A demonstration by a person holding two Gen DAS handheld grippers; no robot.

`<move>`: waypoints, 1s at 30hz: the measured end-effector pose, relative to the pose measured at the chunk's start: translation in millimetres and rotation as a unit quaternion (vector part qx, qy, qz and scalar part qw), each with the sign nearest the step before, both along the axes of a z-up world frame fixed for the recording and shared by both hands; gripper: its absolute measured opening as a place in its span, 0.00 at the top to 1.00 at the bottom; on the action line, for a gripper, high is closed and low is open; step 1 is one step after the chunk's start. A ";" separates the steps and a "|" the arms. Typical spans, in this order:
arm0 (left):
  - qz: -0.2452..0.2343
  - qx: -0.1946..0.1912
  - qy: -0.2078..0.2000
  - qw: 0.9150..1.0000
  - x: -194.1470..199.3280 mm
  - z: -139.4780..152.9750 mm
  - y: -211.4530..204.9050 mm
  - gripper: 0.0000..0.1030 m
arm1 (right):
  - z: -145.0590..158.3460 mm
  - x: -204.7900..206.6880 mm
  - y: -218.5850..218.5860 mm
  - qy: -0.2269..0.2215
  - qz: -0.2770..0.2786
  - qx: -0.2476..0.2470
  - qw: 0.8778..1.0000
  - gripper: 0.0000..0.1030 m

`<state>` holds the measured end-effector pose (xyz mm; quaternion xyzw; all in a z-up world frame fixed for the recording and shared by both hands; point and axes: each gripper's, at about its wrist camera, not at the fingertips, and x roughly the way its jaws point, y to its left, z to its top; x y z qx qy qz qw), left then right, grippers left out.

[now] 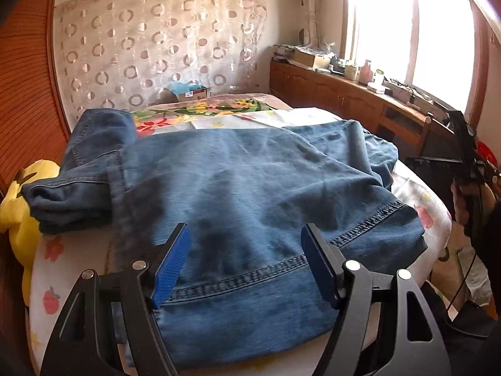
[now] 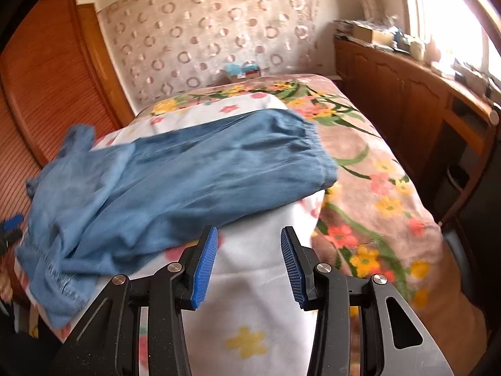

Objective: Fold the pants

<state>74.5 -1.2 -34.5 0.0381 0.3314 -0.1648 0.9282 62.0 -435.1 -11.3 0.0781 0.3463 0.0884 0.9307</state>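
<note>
Blue denim pants (image 1: 238, 188) lie spread across a bed, with a stitched hem near me and a folded-over part at the far left. My left gripper (image 1: 245, 235) is open and empty, its blue pads just above the near hem. In the right wrist view the pants (image 2: 175, 181) lie ahead and to the left. My right gripper (image 2: 249, 235) is open and empty, over the white floral sheet (image 2: 250, 307) just off the pants' near edge. The right gripper also shows at the right edge of the left wrist view (image 1: 463, 144).
The bed has a floral blanket (image 2: 369, 194). A yellow plush toy (image 1: 22, 206) sits at the bed's left edge by a wooden slatted wall (image 1: 25, 94). A wooden cabinet (image 1: 360, 100) with clutter runs under the window at right. A small box (image 1: 191, 92) stands at the bed's far end.
</note>
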 end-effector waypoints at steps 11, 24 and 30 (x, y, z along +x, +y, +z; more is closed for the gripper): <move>-0.006 0.006 0.010 1.000 2.0 -8.5 -12.4 0.29 | -2.4 53.7 -1.1 0.045 -0.039 0.007 0.998 0.69; 0.001 -0.002 0.002 1.000 -3.9 -5.5 -7.5 0.29 | 48.4 -0.2 -17.7 -0.059 -0.050 -0.014 0.997 0.97; 0.007 -0.005 0.003 1.000 -3.2 -4.3 -4.9 0.29 | 58.4 -24.0 -34.0 -0.072 -0.056 -0.022 0.996 0.97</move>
